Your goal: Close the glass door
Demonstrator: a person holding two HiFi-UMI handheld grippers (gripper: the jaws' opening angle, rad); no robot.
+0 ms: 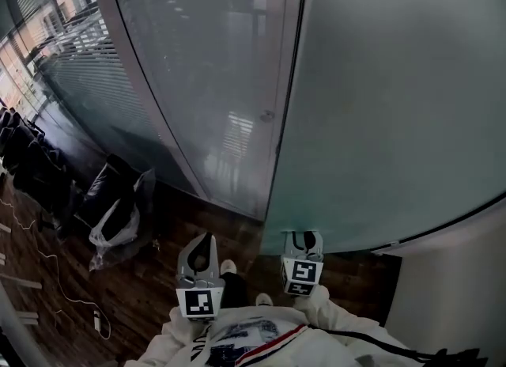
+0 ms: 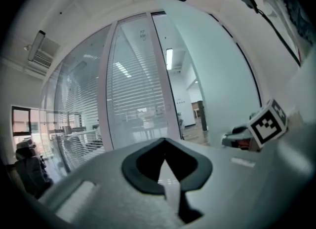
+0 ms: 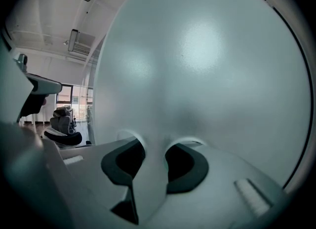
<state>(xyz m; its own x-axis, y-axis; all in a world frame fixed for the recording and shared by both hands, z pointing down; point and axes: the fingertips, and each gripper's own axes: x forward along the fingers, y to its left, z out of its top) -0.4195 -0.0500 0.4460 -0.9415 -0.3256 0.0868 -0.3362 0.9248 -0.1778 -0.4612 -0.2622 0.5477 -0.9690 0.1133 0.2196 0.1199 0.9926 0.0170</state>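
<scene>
The frosted glass door (image 1: 379, 120) fills the right of the head view, and its free edge runs down to my right gripper (image 1: 303, 240). In the right gripper view the door (image 3: 207, 75) fills the picture. Its edge stands between the two dark pads (image 3: 185, 166) of my right gripper (image 3: 155, 161), which is shut on it. My left gripper (image 1: 202, 255) hangs apart from the door, to its left, above the floor. In the left gripper view its jaws (image 2: 165, 166) meet at the tips with nothing between them. The door (image 2: 212, 90) stands to their right.
A fixed glass partition with blinds (image 1: 205, 81) stands left of the door, with a small round metal fitting (image 1: 267, 115) on its frame. Black chairs (image 1: 32, 168), a white bag (image 1: 115, 227) and a white cable (image 1: 47, 278) lie on the wooden floor at left. A white wall (image 1: 451, 278) is at right.
</scene>
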